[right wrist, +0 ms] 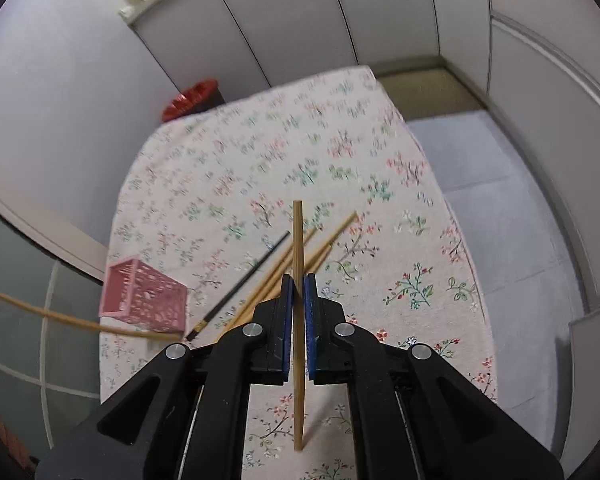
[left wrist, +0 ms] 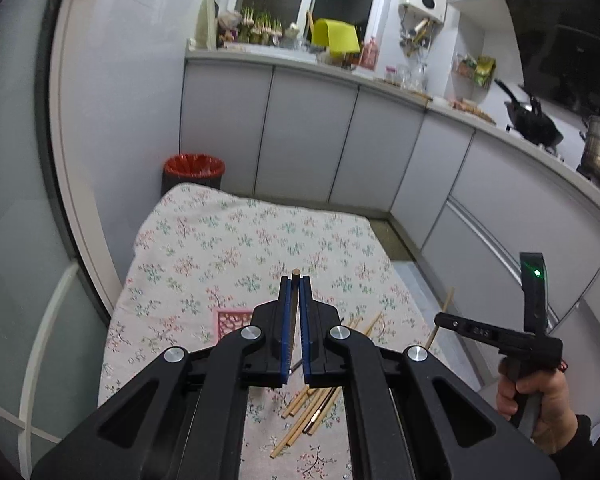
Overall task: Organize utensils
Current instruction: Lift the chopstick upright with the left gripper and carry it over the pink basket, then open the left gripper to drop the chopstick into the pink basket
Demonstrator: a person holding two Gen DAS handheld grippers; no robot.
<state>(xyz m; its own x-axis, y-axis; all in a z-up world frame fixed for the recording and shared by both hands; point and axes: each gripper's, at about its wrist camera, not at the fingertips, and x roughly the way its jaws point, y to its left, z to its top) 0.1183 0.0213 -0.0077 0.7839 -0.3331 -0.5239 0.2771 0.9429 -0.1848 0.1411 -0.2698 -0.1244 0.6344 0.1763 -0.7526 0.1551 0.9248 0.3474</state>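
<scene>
- Right wrist view: your right gripper [right wrist: 299,280] is clamping one chopstick [right wrist: 298,320], lifted off the table [right wrist: 380,152].
- Your left gripper [left wrist: 295,280] is pinching another chopstick [left wrist: 295,273]; that stick is showing in the right view at the left edge.
- Basket [right wrist: 142,294] is lying tipped on its side; I cannot tell what's inside.
- Pile [left wrist: 308,412] is still waiting loose on the cloth, so you are looking early in the job.
</scene>
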